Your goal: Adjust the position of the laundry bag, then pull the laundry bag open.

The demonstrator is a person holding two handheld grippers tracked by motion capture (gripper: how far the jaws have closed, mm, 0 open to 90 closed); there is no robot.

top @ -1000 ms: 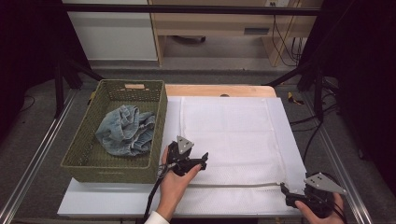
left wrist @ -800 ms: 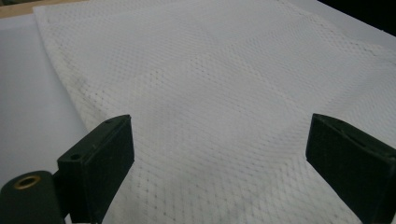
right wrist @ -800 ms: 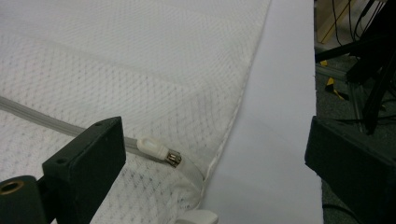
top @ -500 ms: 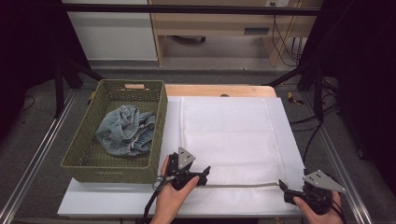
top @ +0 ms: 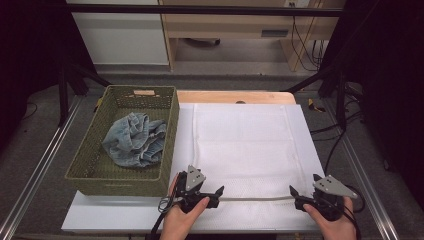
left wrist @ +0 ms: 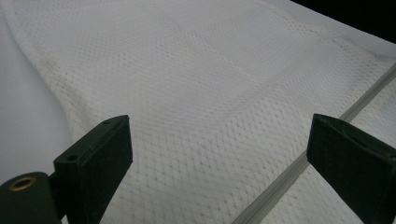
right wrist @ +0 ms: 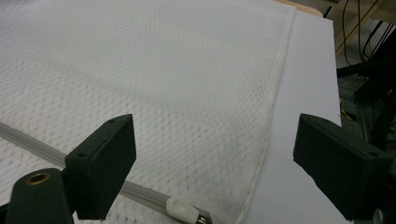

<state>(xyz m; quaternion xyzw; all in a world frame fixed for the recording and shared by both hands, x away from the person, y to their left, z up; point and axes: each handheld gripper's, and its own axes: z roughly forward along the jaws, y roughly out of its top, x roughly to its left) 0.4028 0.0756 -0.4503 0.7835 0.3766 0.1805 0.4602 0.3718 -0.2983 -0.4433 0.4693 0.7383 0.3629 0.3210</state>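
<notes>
A white mesh laundry bag [top: 245, 145] lies flat on the white board, its zipper [top: 255, 198] running along the near edge. My left gripper [top: 218, 196] is at the bag's near left end, pointing right. Its jaws stand open over the mesh [left wrist: 201, 93], with the zipper [left wrist: 299, 163] passing under the right one. My right gripper [top: 296, 198] is at the near right corner, pointing left. Its jaws have just been closing a little but remain open [right wrist: 215, 135]. The bag's corner lies below them unpinched, with the white zipper pull [right wrist: 182, 209] close by.
A green woven basket [top: 170, 135] stands on the left of the board and holds crumpled blue denim [top: 134, 145]. A strip of bare white board [top: 125, 215] runs along the near edge, and the wooden tabletop [top: 235, 96] shows behind the bag. Black frame legs and cables stand around the table.
My left gripper has come back toward the near edge, down to the zipper line. The right gripper has edged left toward the bag's corner. The bag and basket have not moved.
</notes>
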